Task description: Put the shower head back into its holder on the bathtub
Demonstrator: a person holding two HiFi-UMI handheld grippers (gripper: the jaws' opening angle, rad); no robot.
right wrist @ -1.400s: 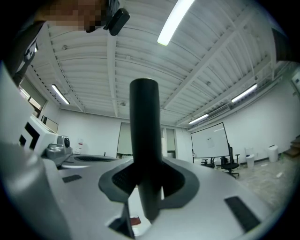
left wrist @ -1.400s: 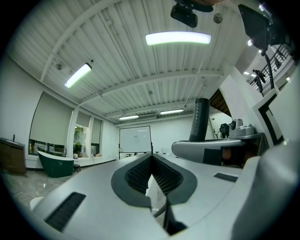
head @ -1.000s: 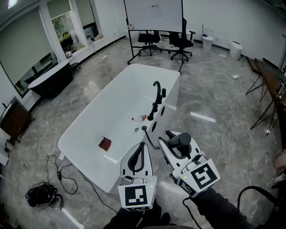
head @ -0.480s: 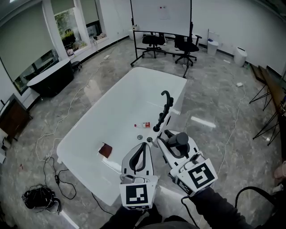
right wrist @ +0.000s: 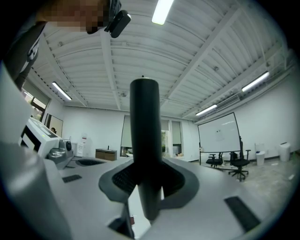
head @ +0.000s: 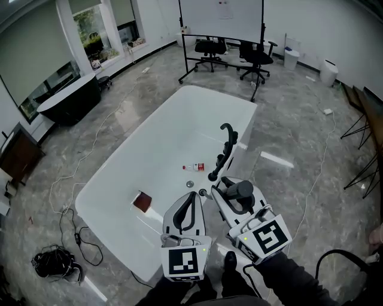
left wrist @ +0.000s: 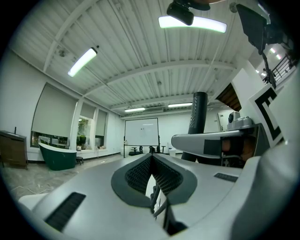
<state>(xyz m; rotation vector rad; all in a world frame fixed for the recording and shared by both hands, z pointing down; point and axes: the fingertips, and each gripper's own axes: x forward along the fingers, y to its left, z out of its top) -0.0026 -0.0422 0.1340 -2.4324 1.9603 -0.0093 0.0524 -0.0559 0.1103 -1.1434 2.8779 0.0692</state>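
Right gripper view shows the right gripper [right wrist: 145,187] clamped on the shower head [right wrist: 144,140], a black cylinder standing upright across the jaws, its long axis running up past them. Left gripper view has the left gripper [left wrist: 151,161] with its jaws pressed together on nothing.

From the head view, the two sit side by side, the left gripper [head: 190,196] beside the right gripper [head: 230,190] and its shower head [head: 240,189]. Just ahead of the right gripper, slightly to its left, a row of black tap fittings [head: 216,164] rises from the rim of the white bathtub [head: 119,179]; the holder is presumably among them, though which piece I cannot tell. The right gripper is nearer, so a short forward reach and lowering should do.

Beyond lie a small bottle [head: 192,168] and a reddish block [head: 142,202] in the tub, then grey marbled floor [head: 287,131], a whiteboard [head: 221,15] and office chairs [head: 256,57].
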